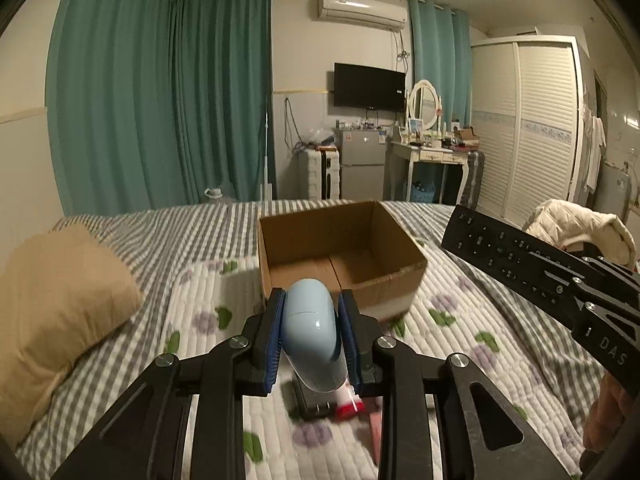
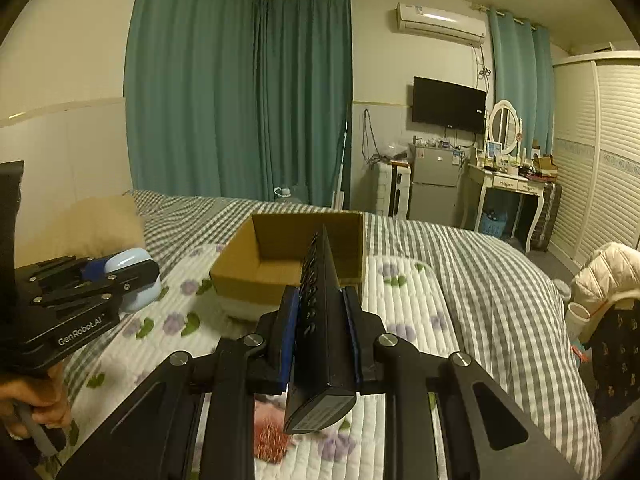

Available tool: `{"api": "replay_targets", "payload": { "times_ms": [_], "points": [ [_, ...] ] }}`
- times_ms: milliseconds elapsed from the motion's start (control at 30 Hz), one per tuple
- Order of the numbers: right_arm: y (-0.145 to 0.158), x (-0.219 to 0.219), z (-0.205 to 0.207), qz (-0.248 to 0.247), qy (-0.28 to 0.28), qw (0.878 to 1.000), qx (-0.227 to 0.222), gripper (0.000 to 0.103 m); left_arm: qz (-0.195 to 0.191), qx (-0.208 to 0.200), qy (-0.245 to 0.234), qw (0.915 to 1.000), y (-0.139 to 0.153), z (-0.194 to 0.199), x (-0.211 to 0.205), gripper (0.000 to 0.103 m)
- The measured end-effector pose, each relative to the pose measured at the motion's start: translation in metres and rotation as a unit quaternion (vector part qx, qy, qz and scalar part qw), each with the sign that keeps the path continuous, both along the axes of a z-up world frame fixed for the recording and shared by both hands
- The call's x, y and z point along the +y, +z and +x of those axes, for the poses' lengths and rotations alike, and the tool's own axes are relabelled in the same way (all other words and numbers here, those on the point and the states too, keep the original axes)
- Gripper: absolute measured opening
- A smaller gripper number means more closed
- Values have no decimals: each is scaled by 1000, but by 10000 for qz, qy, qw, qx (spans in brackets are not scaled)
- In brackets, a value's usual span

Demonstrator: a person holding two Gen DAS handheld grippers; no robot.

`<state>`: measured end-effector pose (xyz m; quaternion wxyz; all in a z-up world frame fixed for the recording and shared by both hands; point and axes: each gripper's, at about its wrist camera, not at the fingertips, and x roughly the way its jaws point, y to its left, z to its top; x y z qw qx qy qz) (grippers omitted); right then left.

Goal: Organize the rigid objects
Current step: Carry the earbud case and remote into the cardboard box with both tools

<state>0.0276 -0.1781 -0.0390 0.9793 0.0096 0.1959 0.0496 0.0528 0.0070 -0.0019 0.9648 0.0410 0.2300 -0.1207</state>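
Note:
My left gripper [image 1: 310, 316] is shut on a light blue egg-shaped case [image 1: 308, 332] and holds it above the bed, short of an open, empty cardboard box [image 1: 340, 256]. It also shows in the right wrist view [image 2: 132, 276], with the blue case [image 2: 128, 262]. My right gripper [image 2: 322, 312] is shut on a black remote control [image 2: 320, 308], held on edge and pointing at the box [image 2: 288, 256]. The remote also shows at the right of the left wrist view [image 1: 512, 256]. A black plug and a red item [image 1: 332, 404] lie on the quilt under the left gripper.
The box sits on a bed with a floral quilt [image 1: 460, 320] over grey striped sheets. A tan pillow [image 1: 52, 312] lies at the left. A red brush-like item [image 2: 272, 440] lies under the right gripper. A white jacket on a chair [image 1: 576, 228] stands at the right.

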Motion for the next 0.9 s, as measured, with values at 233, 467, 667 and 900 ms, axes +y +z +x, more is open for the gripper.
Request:
{"api": "replay_targets", "payload": {
  "times_ms": [233,467,667,900],
  "points": [
    [11,-3,41,-10,53,10000,-59,21,-118,-45,-32,9999,4,49,-7,27],
    [6,3,94,-64,170,9998,-7,21,-81,-67,-125,9999,-3,98,-21,27],
    [-14,16,146,-233,284,9988,324,21,69,16,-217,9997,-15,142,-33,27],
    [-44,18,201,-320,316,9960,772,21,235,526,-269,9980,-48,198,-48,27]
  ]
}}
